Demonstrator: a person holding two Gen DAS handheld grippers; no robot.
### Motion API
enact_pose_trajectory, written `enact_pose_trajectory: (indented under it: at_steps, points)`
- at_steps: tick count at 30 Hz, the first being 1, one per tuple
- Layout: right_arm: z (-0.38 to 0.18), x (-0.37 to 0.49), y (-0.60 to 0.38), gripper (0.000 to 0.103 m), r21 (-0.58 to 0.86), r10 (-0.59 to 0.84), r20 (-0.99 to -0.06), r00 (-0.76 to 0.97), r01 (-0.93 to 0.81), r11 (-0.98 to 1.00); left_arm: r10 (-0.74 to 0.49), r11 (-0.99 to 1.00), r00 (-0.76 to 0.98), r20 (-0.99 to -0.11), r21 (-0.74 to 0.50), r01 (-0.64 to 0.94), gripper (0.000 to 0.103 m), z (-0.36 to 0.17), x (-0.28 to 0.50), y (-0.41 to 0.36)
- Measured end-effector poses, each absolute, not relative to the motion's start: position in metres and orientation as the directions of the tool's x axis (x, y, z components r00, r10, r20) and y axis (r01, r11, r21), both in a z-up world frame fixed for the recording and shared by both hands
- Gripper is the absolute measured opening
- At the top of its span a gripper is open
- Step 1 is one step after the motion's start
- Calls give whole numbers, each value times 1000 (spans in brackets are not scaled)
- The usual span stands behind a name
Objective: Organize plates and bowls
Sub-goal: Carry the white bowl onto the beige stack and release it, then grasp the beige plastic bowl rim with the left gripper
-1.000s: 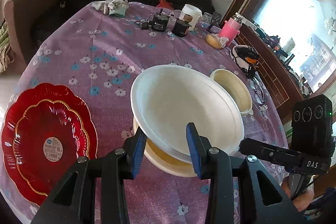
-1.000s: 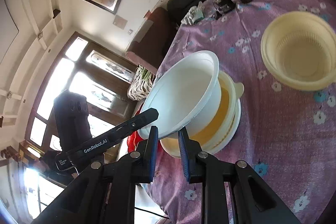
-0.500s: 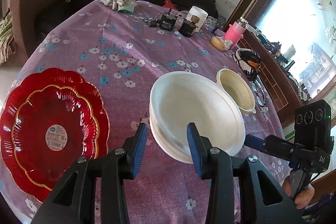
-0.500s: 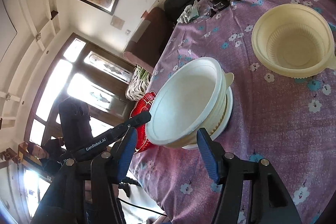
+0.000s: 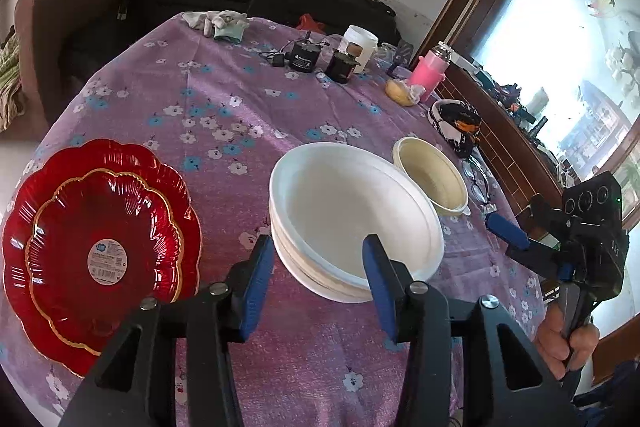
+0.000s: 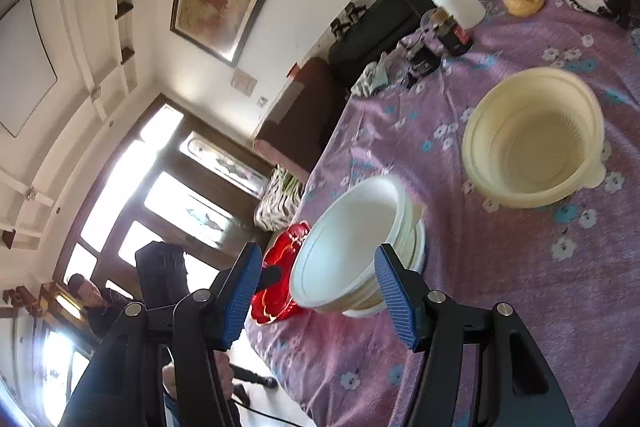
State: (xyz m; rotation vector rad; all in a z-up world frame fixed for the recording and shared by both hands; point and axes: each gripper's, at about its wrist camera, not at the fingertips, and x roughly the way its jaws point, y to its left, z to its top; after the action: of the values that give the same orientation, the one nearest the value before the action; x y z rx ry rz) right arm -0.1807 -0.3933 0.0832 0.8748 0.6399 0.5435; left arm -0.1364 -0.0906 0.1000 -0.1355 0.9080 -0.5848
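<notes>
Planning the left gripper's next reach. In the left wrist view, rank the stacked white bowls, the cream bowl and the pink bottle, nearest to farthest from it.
1. Stacked white bowls, just ahead of the left gripper.
2. Cream bowl, behind them, right.
3. Pink bottle, far right edge.

**Little legible print on the table**

The red plate (image 5: 100, 251) carries a round white sticker (image 5: 108, 261) at its centre, with a blue mark and lines of print too small to read. The black camera housing on the right gripper (image 5: 508, 231) shows pale letters that look like "DAS", partly cut off by its edge. Labels on the dark jars (image 5: 306, 55) are too blurred to read.
</notes>
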Motion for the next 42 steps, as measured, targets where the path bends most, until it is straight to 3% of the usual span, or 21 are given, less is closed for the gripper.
enact_pose_trajectory:
  at_steps: [20, 28, 42]
  points:
    - [70, -196, -442, 64, 851, 603, -292, 742, -86, 517, -545, 822, 471, -694, -330, 465, 49, 116, -141, -112]
    - [82, -217, -469, 64, 815, 492, -332, 805, -18, 580, -581, 782, 436, -687, -323, 532, 53, 144, -129, -135]
    - [78, -211, -517, 61, 730, 348, -483, 803, 150, 667, -482, 775, 264, -836, -265, 574, 54, 120, -54, -260]
